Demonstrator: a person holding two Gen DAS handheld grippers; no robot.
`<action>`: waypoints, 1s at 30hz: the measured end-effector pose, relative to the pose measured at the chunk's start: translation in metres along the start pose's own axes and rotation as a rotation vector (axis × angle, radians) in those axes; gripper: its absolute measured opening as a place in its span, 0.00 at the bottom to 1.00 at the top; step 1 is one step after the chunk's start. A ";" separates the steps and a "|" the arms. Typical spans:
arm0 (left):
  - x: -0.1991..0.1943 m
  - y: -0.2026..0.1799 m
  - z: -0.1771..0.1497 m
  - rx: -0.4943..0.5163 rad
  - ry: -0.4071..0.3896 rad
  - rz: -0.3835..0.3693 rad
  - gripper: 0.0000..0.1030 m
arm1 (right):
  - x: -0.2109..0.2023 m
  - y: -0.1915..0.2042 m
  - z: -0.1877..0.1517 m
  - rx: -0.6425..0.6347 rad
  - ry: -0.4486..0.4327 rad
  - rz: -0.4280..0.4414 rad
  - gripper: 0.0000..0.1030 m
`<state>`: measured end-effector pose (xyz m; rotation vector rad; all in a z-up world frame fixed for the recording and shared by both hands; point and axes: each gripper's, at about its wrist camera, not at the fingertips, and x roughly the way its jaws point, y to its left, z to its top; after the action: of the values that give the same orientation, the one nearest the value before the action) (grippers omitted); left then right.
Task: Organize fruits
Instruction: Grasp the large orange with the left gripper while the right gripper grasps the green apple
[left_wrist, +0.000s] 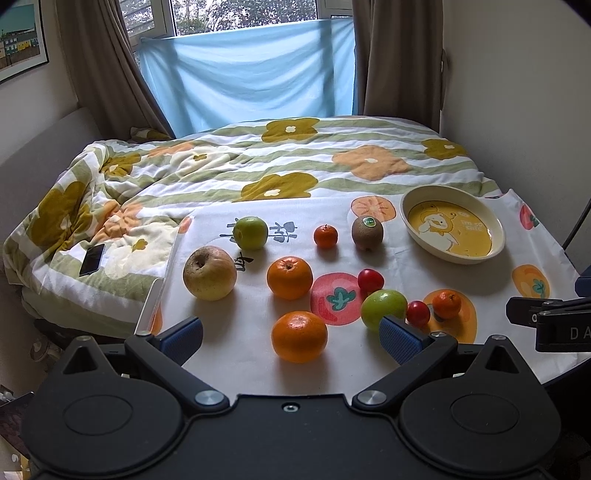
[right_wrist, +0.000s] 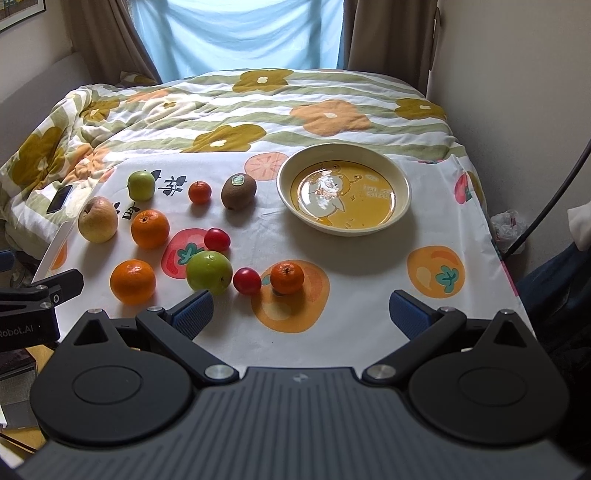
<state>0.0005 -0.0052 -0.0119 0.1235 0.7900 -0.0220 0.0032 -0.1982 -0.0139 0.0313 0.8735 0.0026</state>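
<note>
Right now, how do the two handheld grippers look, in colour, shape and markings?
Both are matte black. The left gripper and the right gripper each have two angled black arms with silver pivot screws, round black housings behind them, and blue ribbed pads on the fingers. The right one has a grey ridged plate in the middle. White lettering, partly cut off, shows on their sides. No sleeves or hands are visible.

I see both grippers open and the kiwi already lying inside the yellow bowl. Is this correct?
Not quite. The kiwi lies on the cloth left of the bowl, which holds nothing, as the right wrist view shows. The left gripper and right gripper are indeed open.
</note>
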 end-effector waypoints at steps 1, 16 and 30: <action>0.003 0.001 -0.001 0.000 0.001 0.005 1.00 | 0.004 0.001 0.000 -0.004 0.000 0.014 1.00; 0.080 0.004 -0.037 0.110 0.034 0.011 0.97 | 0.087 0.027 -0.017 0.019 0.028 0.156 1.00; 0.135 0.006 -0.044 0.199 0.071 -0.135 0.87 | 0.131 0.061 -0.030 0.229 0.076 0.128 1.00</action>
<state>0.0651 0.0095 -0.1379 0.2607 0.8653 -0.2252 0.0647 -0.1341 -0.1316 0.3029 0.9428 0.0235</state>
